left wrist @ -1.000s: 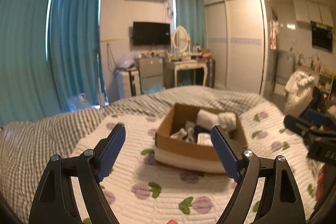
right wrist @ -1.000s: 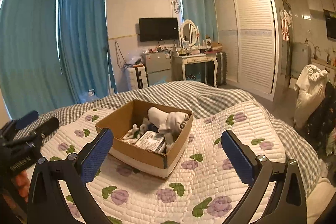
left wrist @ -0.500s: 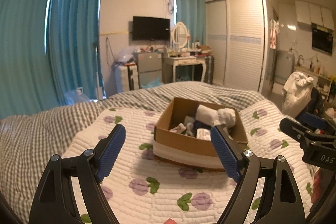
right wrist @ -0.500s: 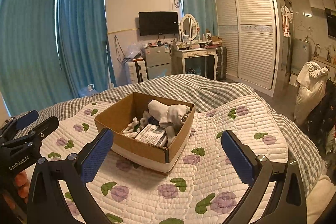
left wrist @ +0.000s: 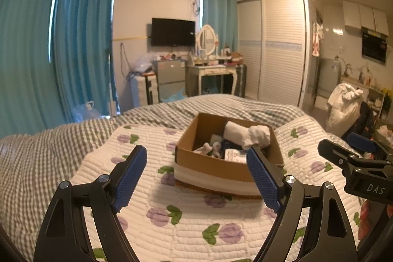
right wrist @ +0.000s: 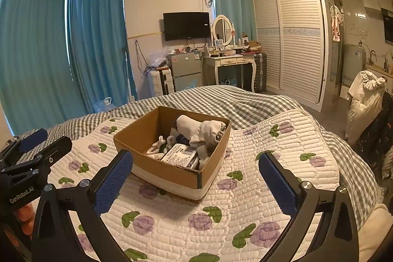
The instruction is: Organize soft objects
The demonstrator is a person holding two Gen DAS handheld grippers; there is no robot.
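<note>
A brown cardboard box (left wrist: 196,160) (right wrist: 137,133) sits on a white quilt with purple flowers (left wrist: 172,215) (right wrist: 221,217) on the bed. In the box lie a rolled white cloth (left wrist: 245,133) (right wrist: 199,128), small white socks (left wrist: 208,146) (right wrist: 159,144), a dark item and a labelled packet (right wrist: 180,152). My left gripper (left wrist: 196,176) is open and empty, held above the quilt just in front of the box. My right gripper (right wrist: 195,181) is open and empty, also in front of the box. Each gripper shows at the edge of the other's view.
A grey checked blanket (left wrist: 36,151) (right wrist: 245,100) covers the bed beyond the quilt. Behind stand teal curtains (right wrist: 93,41), a small fridge (right wrist: 185,70), a dressing table (right wrist: 231,63) and a wardrobe (right wrist: 292,36). A white bundle (right wrist: 366,95) hangs at the right.
Both grippers have risen and tilted down slightly, so the box sits lower in both views. Both stay open and empty.
</note>
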